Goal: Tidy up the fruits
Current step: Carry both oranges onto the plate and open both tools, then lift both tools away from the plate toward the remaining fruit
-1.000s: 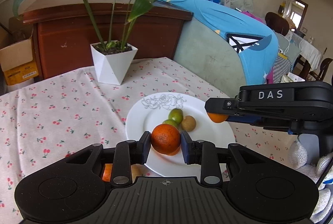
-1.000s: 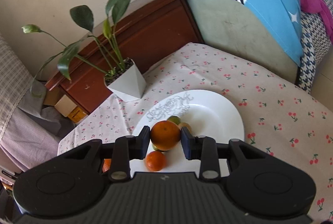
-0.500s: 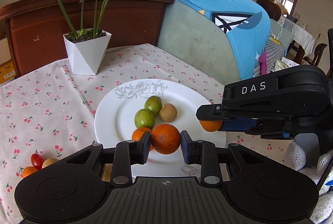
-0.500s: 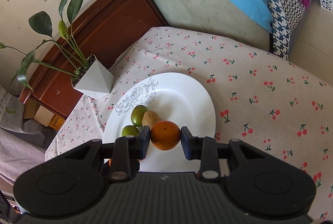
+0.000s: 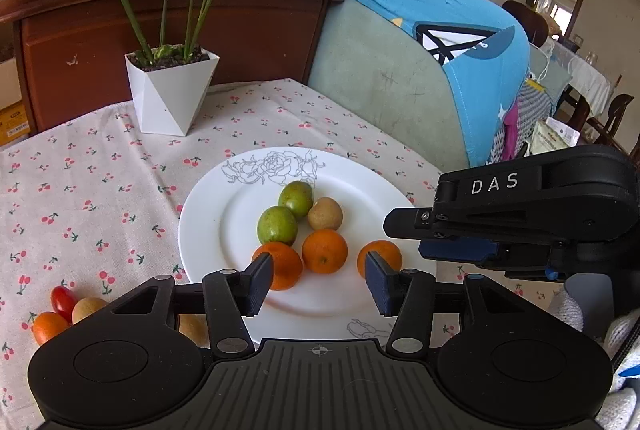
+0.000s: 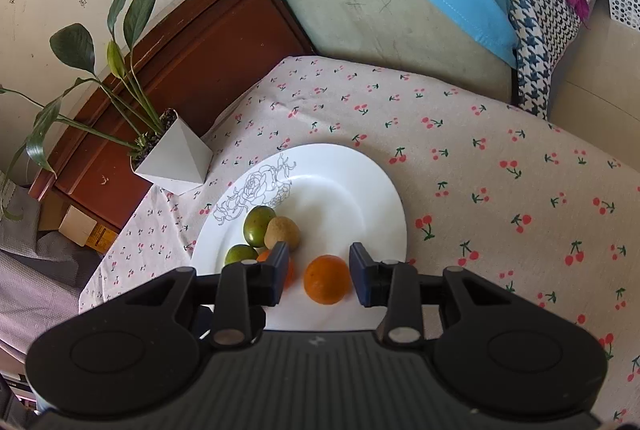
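A white plate (image 5: 224, 230) with a rose drawing holds two green fruits (image 5: 277, 225), a brown kiwi (image 5: 325, 214) and three oranges. My left gripper (image 5: 318, 284) is open over the plate's near edge, with an orange (image 5: 324, 251) lying just beyond its fingers. My right gripper (image 6: 319, 277) is open, and an orange (image 6: 327, 279) lies on the plate (image 6: 360, 190) between its fingers. In the left wrist view the right gripper (image 5: 404, 230) reaches in from the right above that orange (image 5: 382, 254).
A small orange (image 5: 47, 326), a red tomato (image 5: 63, 302) and a tan fruit (image 5: 87, 308) lie on the cherry-print cloth left of the plate. A white plant pot (image 5: 170, 90) stands behind it. A sofa with blue cloth (image 5: 460, 42) borders the table's far right.
Both grippers have opened and let their oranges go onto the plate. The left gripper has drawn back a little from its orange.
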Demonstrator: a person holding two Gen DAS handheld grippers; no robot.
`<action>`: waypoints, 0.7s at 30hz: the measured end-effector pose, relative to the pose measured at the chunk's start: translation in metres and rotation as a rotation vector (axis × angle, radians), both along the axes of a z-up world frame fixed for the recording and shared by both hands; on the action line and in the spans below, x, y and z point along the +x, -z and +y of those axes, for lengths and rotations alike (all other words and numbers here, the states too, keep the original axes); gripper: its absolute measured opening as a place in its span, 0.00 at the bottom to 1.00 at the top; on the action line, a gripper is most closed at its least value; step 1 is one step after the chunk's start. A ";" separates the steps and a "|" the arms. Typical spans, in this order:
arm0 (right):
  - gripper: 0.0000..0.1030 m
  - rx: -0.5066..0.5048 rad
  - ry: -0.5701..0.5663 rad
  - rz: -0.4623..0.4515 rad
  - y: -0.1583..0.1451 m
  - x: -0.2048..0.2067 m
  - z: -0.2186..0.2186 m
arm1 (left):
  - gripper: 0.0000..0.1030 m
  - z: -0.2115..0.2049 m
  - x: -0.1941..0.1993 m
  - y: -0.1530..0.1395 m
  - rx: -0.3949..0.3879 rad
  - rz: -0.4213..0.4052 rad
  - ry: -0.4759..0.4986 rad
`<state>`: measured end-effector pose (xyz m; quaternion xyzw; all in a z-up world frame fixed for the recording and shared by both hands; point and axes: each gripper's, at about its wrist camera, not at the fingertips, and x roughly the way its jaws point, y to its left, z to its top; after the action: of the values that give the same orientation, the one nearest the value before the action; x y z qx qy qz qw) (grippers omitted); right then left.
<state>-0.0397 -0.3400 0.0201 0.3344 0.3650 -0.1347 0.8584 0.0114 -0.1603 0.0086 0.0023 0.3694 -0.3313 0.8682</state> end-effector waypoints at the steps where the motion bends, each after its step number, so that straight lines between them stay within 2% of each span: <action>1: 0.34 0.000 -0.003 -0.005 -0.001 0.000 0.000 | 0.49 0.001 0.000 -0.002 -0.004 -0.002 -0.001; 9: 0.35 0.002 -0.046 -0.049 -0.004 0.001 0.006 | 0.65 0.014 0.001 -0.015 -0.014 -0.005 -0.039; 21: 0.38 0.021 -0.172 -0.111 -0.005 0.004 0.026 | 0.69 0.053 0.009 -0.033 0.048 -0.005 -0.148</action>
<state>-0.0360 -0.3136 0.0255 0.3175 0.3455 -0.0379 0.8823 0.0200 -0.1075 0.0414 -0.0031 0.3743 -0.2573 0.8909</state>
